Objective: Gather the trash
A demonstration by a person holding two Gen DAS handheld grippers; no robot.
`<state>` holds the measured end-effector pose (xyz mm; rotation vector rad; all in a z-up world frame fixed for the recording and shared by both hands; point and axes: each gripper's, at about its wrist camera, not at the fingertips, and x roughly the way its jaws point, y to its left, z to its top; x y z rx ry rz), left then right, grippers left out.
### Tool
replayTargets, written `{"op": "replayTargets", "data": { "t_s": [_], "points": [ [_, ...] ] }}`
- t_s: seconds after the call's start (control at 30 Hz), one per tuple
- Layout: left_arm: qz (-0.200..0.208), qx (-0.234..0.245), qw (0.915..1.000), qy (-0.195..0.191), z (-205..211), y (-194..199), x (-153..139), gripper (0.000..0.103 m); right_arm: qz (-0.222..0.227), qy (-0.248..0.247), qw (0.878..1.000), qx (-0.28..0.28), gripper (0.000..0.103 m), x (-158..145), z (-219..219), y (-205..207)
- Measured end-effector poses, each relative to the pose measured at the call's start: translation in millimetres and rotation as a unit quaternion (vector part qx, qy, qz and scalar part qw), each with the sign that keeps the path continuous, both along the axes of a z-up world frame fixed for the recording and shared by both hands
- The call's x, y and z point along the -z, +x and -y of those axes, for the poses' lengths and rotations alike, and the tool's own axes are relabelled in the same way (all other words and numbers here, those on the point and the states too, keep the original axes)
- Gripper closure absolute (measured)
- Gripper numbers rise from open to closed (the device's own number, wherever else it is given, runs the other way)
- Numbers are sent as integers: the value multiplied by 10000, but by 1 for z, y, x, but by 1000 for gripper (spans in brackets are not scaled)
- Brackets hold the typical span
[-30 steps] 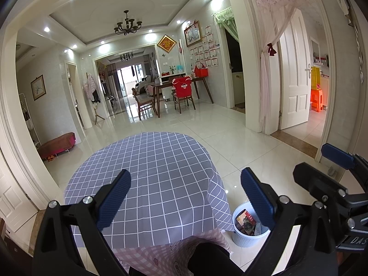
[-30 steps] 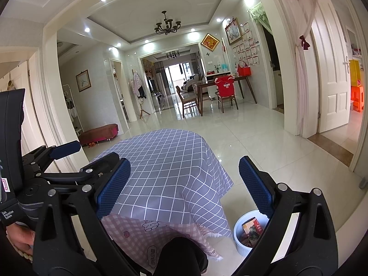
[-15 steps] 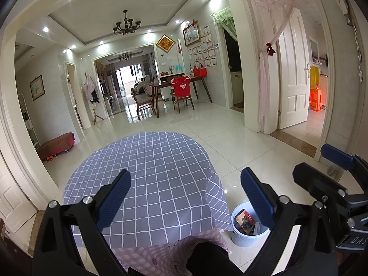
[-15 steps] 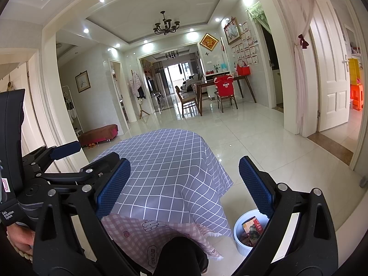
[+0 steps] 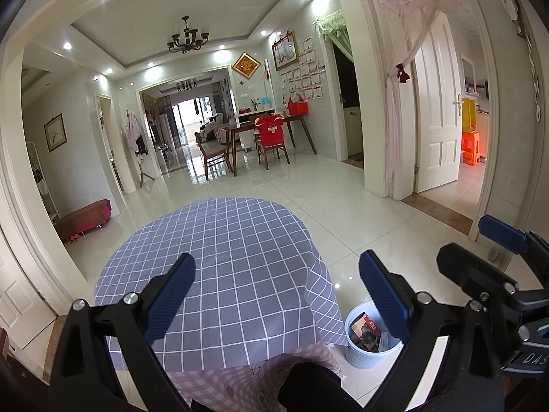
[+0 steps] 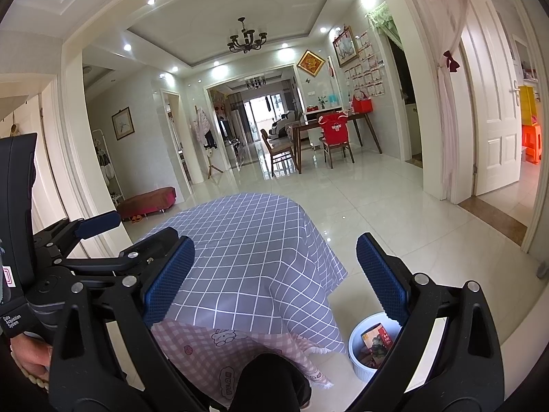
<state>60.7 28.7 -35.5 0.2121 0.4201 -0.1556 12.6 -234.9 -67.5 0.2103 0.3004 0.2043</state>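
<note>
A small white ribbed trash bin point(image 5: 358, 352) stands on the floor at the table's right; it holds wrappers and a red packet point(image 5: 365, 326). It also shows in the right wrist view point(image 6: 360, 360). My left gripper point(image 5: 278, 295) is open and empty, held above the table with the grey checked cloth point(image 5: 219, 267). My right gripper point(image 6: 274, 281) is open and empty, to the right of the left one, whose fingers point(image 6: 99, 223) show at its left. No loose trash shows on the cloth.
A pink checked cloth point(image 6: 219, 346) hangs below the grey one at the near edge. White tiled floor point(image 5: 360, 213) surrounds the table. A dining table with chairs point(image 5: 267, 134) stands far back. A white door point(image 5: 439, 113) is at the right, a low red bench point(image 5: 84, 218) at the left.
</note>
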Motion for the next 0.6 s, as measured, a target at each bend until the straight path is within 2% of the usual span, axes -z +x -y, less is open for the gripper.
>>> {"op": "replayTargets", "data": {
  "t_s": [0.6],
  "points": [
    [21, 9, 10000, 24, -5, 0, -1, 9, -9, 24, 10000, 8, 9, -1, -3, 2]
  ]
}}
